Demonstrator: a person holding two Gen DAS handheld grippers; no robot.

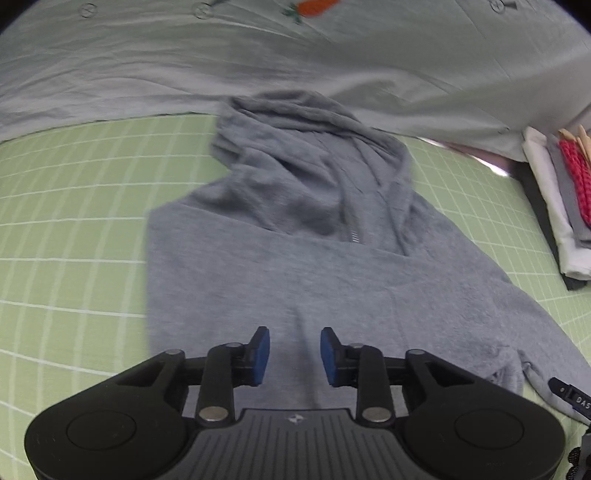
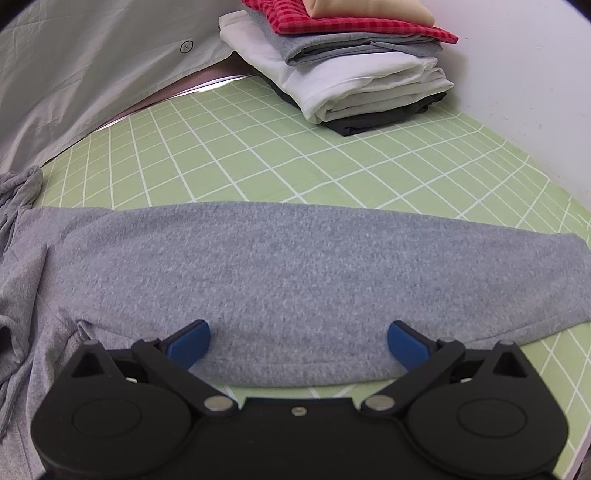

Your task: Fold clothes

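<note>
Green gridded mat (image 2: 280,147) is seen covering the desk, bordered at the far side by a pale grey sheet (image 1: 184,70) bearing a carrot print (image 1: 314,7). Grey hoodie (image 1: 295,266) is laid flat mid-mat, hood bunched at the far end, one sleeve (image 2: 295,273) stretched out sideways. Stack of folded clothes (image 2: 354,70) is noted at the mat's far right corner, well apart from the hoodie. Left gripper (image 1: 294,356) is held over the hoodie body, jaws partly spread, nothing pinched. Right gripper (image 2: 298,343) is held at the sleeve's near edge, jaws spread wide, nothing gripped.
</note>
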